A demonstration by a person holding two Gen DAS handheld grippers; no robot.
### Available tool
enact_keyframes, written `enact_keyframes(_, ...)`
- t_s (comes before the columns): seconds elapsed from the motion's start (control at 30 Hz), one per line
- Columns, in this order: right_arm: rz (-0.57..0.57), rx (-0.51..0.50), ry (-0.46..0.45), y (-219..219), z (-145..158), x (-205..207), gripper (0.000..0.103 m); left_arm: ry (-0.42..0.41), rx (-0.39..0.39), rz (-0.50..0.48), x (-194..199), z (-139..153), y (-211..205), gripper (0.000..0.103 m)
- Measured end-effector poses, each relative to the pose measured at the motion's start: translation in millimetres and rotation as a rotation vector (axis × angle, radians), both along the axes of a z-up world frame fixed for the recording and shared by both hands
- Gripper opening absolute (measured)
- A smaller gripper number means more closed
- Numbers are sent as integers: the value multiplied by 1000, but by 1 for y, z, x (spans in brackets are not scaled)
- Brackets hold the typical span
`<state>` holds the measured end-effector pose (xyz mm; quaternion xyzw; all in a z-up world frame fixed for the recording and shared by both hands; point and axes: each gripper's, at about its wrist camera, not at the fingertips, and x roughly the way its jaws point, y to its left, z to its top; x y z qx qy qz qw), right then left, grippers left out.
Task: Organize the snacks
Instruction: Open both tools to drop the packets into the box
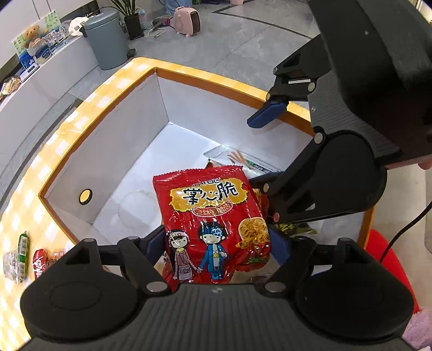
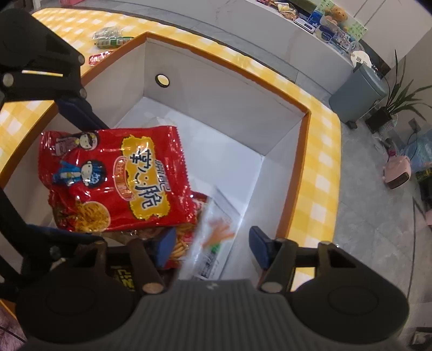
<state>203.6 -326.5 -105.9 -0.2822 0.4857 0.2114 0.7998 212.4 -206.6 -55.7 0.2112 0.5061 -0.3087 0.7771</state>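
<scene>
Yellow-and-white checked cloth covers the table (image 1: 67,127) under my two grippers, and both of them point steeply down into an open white box with an orange rim (image 1: 113,135). My left gripper (image 1: 216,243) stands with its blue pads (image 1: 152,244) on either side of a red noodle-snack bag (image 1: 213,221); the jaws are spread wide, and I cannot tell from either view whether the pads truly press on the bag. That bag sits tilted inside the box, on top of other packets. My right gripper (image 2: 213,243) is released, its blue pads (image 2: 257,245) apart with nothing pinched between them; below it, on the box floor, lie a clear packet printed with orange sticks (image 2: 216,229) and a snack of yellow sticks (image 2: 181,245) partly under the red bag. From the left wrist I see the right gripper entering from the upper right, one finger (image 1: 266,113) held over the far rim of the box. Outside the box, on the cloth, small snacks wait: a green wrapped stick (image 1: 23,253) and a red wrapped sweet (image 1: 39,263). Farther off stand a grey bin (image 1: 106,37), a potted plant (image 1: 132,19) and a pink heater (image 1: 186,20) on the tiled floor.
</scene>
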Motion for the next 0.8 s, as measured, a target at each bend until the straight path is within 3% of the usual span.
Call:
enact_keyframes(0.17,12,-19,15,1,6,-6,75,-33,-4,-1,-10,7,2,95)
enact_keyframes(0.57,-4,29,-83,-2,38,-43,81,-126,-99,58,-38,40,19,97)
enact_keyframes(0.8,-136,73,-201,7,51,-75,84,-266,-113,113,-70,56,34,94)
